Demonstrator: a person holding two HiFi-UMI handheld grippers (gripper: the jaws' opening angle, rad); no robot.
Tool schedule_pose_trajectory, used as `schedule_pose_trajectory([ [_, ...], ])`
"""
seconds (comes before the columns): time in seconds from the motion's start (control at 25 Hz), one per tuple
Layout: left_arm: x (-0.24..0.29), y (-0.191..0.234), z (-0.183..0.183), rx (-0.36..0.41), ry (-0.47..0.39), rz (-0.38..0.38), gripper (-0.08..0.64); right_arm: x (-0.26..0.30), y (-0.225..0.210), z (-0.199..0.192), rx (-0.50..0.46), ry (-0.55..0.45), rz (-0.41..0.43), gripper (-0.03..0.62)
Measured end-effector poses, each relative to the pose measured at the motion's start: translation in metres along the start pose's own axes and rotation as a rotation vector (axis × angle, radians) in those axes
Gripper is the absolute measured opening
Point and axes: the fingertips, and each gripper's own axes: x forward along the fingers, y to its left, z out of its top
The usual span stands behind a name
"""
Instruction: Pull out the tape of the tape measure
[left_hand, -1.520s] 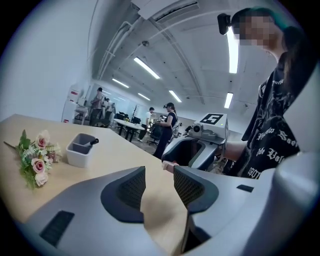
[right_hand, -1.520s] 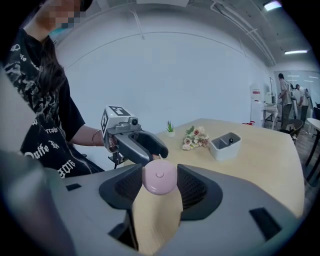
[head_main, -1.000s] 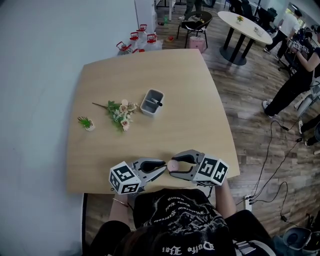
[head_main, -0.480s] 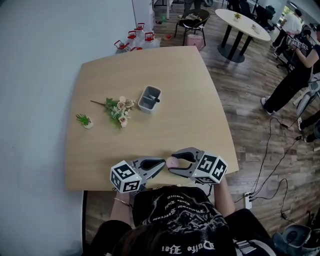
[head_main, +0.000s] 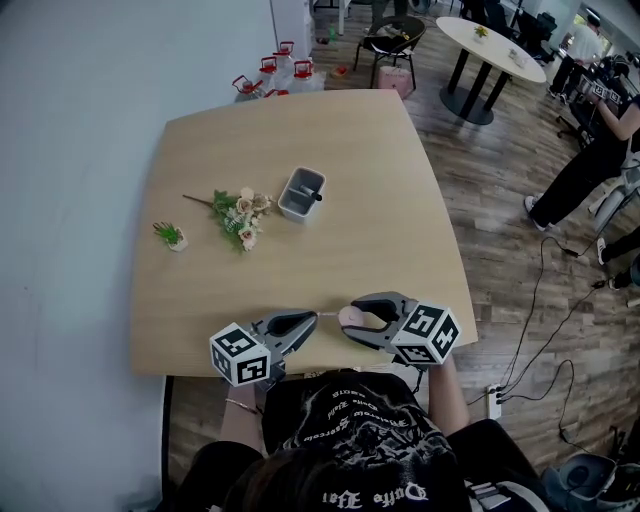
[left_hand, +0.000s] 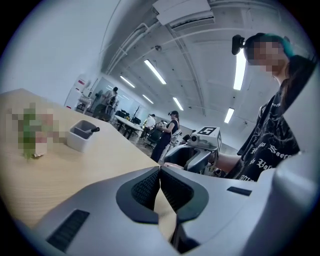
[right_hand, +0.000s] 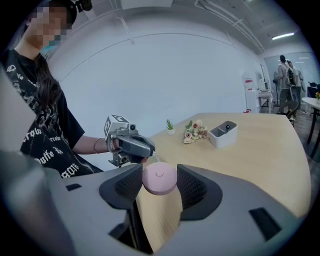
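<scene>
Hidden items first. The tape (right_hand: 155, 156) showed only as a thin pale strip running between the 2 grippers. Its end could not be made out inside the left gripper (head_main: 314, 317), whose 2 dark ribbed pads (left_hand: 146, 187) stood pressed together on it. Any markings on the strip were too small to read.

The tape measure (right_hand: 159, 178), a smooth round pink case, sat clamped across its width between the ribbed jaws of the right gripper (head_main: 352, 320), over the near edge of the table (head_main: 300, 130). Both grippers were matt grey moulded shells, each carrying 1 cube of black-and-white squares.

The table was pale wood-grain with rounded corners. Farther back on it stood a grey rectangular holder (head_main: 302, 195) containing 1 dark object, too small to identify. Just beside the holder lay a small bunch of flowers (head_main: 240, 218).
</scene>
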Motion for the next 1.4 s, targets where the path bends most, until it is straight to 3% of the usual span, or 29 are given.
schedule_pose_trajectory([
  [0.4,-0.017,0.018,-0.001,-0.059,-0.041,0.066,0.009,0.0,-0.008,-0.002,0.058,-0.031,-0.031,0.229],
  [0.68,-0.018,0.023,-0.004,-0.067,-0.035,0.093,0.009,-0.001,-0.013,-0.002,0.075,-0.031,-0.06,0.229],
  [1.0,-0.045,0.049,-0.004,-0.103,-0.07,0.188,0.009,-0.01,-0.029,-0.006,0.109,-0.043,-0.128,0.229],
  [1.4,-0.048,0.058,-0.004,-0.11,-0.076,0.244,0.009,-0.01,-0.033,-0.003,0.115,-0.047,-0.149,0.229],
])
